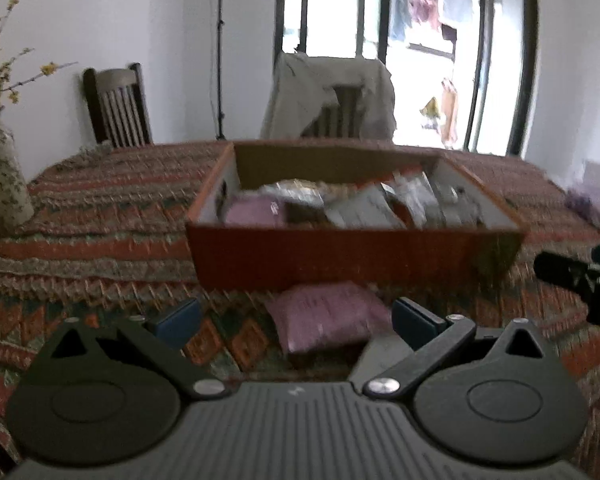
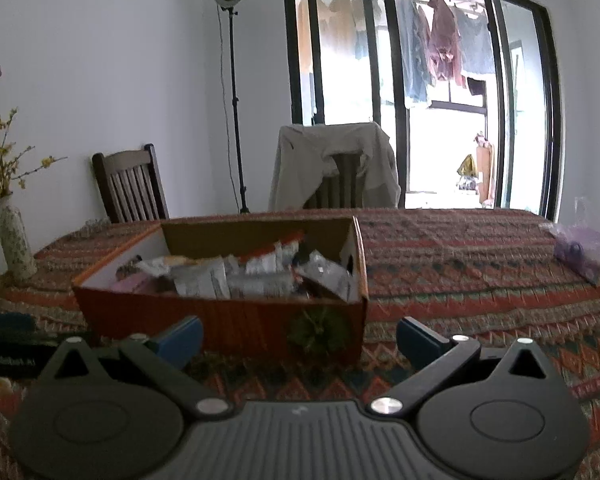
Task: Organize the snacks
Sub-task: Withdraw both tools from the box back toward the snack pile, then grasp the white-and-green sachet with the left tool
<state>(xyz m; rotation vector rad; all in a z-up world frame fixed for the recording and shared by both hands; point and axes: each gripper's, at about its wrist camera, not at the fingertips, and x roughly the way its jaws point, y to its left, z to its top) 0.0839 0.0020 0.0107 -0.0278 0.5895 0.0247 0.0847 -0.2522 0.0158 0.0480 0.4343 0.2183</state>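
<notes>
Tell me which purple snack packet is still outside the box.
The purple packet on the tablecloth, just before the box, between the open left tongs. The other purple packet lies inside the box.

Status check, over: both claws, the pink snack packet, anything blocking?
Left claw open, empty. Right claw open, empty. Pink packet on cloth before orange box. Nothing blocking.

My table wears a patterned cloth [image 2: 459, 264]. The orange box [image 2: 228, 320] sits mid-frame on it, a pink packet [image 1: 323, 316] just below it, a speckled vase [image 2: 14, 240] far left, a purple bag [image 2: 583, 256] far right.
</notes>
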